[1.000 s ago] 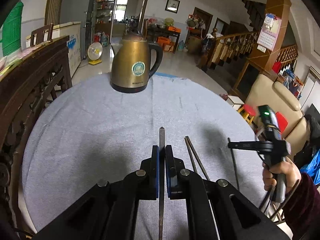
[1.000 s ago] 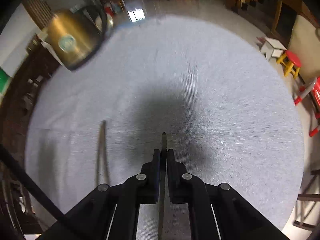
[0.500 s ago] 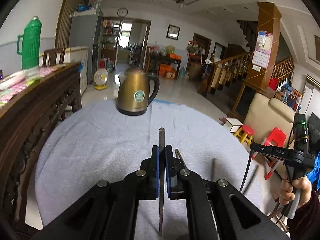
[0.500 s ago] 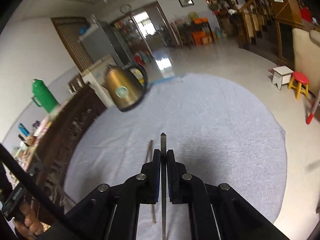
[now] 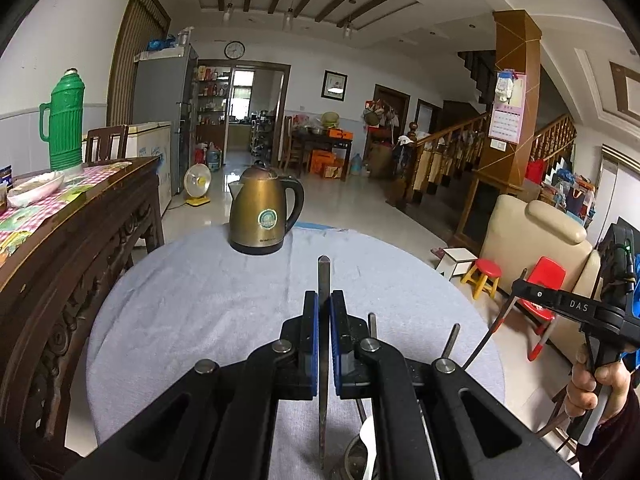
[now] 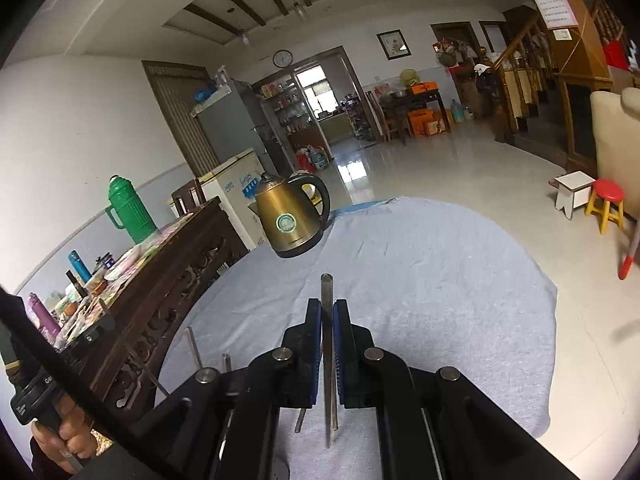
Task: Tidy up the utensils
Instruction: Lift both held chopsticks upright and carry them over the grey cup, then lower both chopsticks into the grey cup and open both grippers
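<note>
I am keeping the left gripper (image 5: 324, 308) clenched on one chopstick (image 5: 323, 280) and the right gripper (image 6: 327, 316) clenched on another chopstick (image 6: 327, 292), both raised above the table (image 5: 200, 300), holding them level before placing.

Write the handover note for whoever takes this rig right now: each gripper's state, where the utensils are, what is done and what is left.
Left gripper: shut on a chopstick, lifted above the table.
Right gripper: shut on a second chopstick, also lifted.
Two loose chopsticks lie on the grey cloth near the front edge. The kettle stands at the far side.
Done: one chopstick picked up in each gripper.
Left: set both held chopsticks together with the loose ones; no holder can be clearly seen.
</note>
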`<state>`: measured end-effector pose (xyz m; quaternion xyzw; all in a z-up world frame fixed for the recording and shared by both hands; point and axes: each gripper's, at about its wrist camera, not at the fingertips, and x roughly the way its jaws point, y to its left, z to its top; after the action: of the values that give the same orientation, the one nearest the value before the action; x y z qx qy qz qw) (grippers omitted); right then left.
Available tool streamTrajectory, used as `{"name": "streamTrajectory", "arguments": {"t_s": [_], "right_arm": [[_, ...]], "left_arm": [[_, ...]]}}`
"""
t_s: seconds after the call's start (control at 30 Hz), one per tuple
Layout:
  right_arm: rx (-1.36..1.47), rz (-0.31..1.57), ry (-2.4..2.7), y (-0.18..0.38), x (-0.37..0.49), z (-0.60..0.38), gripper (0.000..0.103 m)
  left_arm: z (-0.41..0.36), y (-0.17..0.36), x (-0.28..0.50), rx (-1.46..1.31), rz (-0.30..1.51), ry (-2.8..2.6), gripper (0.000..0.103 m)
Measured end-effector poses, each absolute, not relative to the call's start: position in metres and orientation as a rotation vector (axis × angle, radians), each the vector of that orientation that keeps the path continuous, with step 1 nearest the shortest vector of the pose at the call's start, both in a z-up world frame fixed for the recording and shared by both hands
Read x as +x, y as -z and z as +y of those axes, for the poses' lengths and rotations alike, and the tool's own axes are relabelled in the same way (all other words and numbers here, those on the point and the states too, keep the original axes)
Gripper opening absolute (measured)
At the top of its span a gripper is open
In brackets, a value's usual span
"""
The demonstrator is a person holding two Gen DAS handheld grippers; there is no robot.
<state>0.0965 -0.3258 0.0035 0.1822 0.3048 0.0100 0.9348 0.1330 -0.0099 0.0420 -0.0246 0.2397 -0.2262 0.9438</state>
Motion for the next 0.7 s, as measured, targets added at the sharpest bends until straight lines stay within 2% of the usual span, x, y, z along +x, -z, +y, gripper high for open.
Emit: {"name": "streamTrajectory", "arguments": {"t_s": [0.37, 0.7], "right_arm": [[0.392, 0.608, -0.040, -0.003, 0.086, -0.325, 0.007], [0.277, 0.480, -0.079, -0.064, 0.054, -0.298, 0.006]], "left_arm": [[-0.002, -0.035, 0.123, -0.075, 0.508, 0.455, 0.006], [0.012, -0.083, 0.087, -0.121, 0.353, 0.498, 0.006]]}}
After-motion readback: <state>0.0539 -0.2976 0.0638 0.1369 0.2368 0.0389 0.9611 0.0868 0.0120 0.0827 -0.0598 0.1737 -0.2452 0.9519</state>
